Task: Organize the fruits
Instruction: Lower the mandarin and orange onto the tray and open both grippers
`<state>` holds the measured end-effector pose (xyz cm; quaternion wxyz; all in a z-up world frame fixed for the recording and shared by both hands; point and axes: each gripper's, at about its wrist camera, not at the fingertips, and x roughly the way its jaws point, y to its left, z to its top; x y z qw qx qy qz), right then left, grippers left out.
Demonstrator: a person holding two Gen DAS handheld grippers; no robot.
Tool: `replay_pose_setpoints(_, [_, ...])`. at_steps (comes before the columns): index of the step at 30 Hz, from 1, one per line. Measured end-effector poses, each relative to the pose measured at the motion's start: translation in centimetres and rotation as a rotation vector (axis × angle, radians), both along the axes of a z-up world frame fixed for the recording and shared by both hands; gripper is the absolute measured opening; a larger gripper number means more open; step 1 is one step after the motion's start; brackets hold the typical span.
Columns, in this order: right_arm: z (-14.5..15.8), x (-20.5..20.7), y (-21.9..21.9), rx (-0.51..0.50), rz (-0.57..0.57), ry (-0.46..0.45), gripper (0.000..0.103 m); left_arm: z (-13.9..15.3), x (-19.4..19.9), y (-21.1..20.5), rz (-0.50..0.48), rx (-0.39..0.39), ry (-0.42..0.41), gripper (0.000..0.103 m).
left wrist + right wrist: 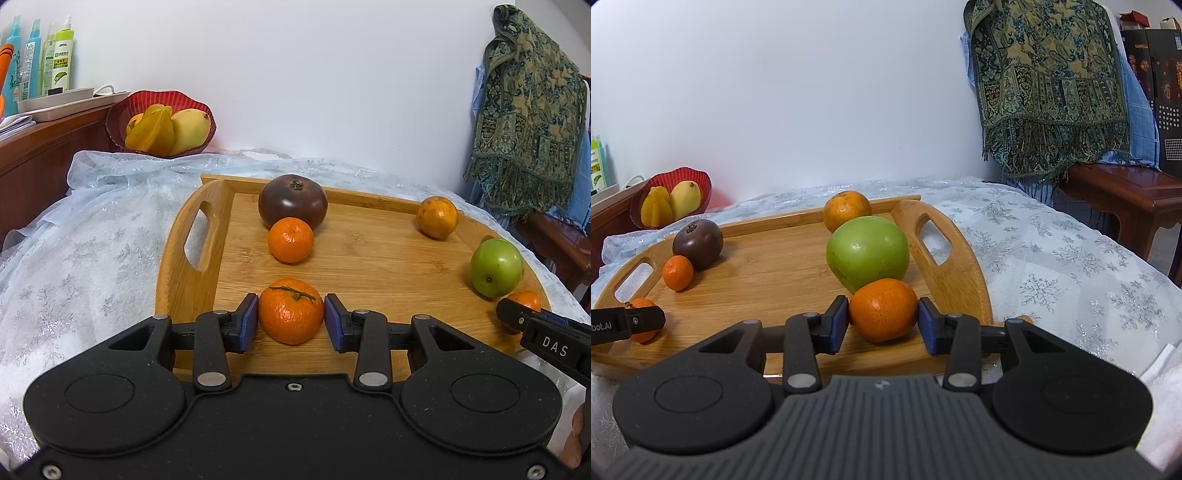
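Observation:
A bamboo tray [369, 266] lies on the table and also shows in the right wrist view [764, 273]. My left gripper [291, 320] is shut on a stemmed mandarin [291, 314] at the tray's near left. My right gripper [882, 320] is shut on another mandarin [882, 308] at the tray's near right, next to a green apple [868, 251]. On the tray also lie a small mandarin [290, 239], a dark purple fruit [292, 201] and a dull orange [437, 216]. A red bowl [122, 110] with a mango [190, 127] and a starfruit [151, 131] stands at the far left.
A white snowflake cloth [1071, 266] covers the table. A wooden sideboard [40, 151] with spray bottles [59, 55] stands to the left. A patterned shawl [1045, 85] hangs over a wooden bench [1126, 192] to the right. A white wall is behind.

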<state>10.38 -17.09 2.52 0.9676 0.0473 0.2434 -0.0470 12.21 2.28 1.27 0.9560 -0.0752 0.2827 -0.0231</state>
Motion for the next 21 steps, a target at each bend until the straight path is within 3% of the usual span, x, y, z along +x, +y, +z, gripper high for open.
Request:
replay_pose_setpoints(4, [0.0,-0.1,-0.1,0.001,-0.002,-0.004,0.048,0.0,-0.1,0.0,0.000,0.003,-0.001,0.041])
replay_pose_setpoints(21, [0.2,-1.5,0.2,-0.001,-0.005,-0.044,0.070,0.9,-2.0,0.4,-0.011,-0.006,-0.040,0.067])
